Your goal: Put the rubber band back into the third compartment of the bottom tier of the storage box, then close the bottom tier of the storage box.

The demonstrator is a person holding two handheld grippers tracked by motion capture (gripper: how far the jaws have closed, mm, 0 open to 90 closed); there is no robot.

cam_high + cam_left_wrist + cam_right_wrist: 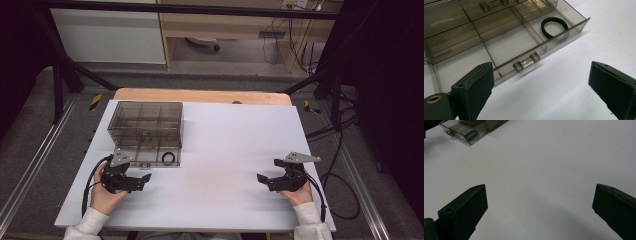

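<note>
Your left gripper (142,181) sits wide open and empty, just near of the smoky clear plastic drawer box (146,131) at the table's far left. Its bottom drawer (506,47) is pulled out, black rubber ring (554,26) inside. Right gripper (263,179) is also wide open and empty. Grab the little clear handle (526,62) off-centre and I reckon the light box skids.

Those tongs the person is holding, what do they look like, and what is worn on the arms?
Both the left tongs and the right tongs are black, with two blocky flat jaws; a brass-coloured fitting shows at one jaw's base in the left gripper view. Each carries a grey three-cornered plate on top and trails a black cable. The sleeves are light grey with ribbed cuffs.
</note>
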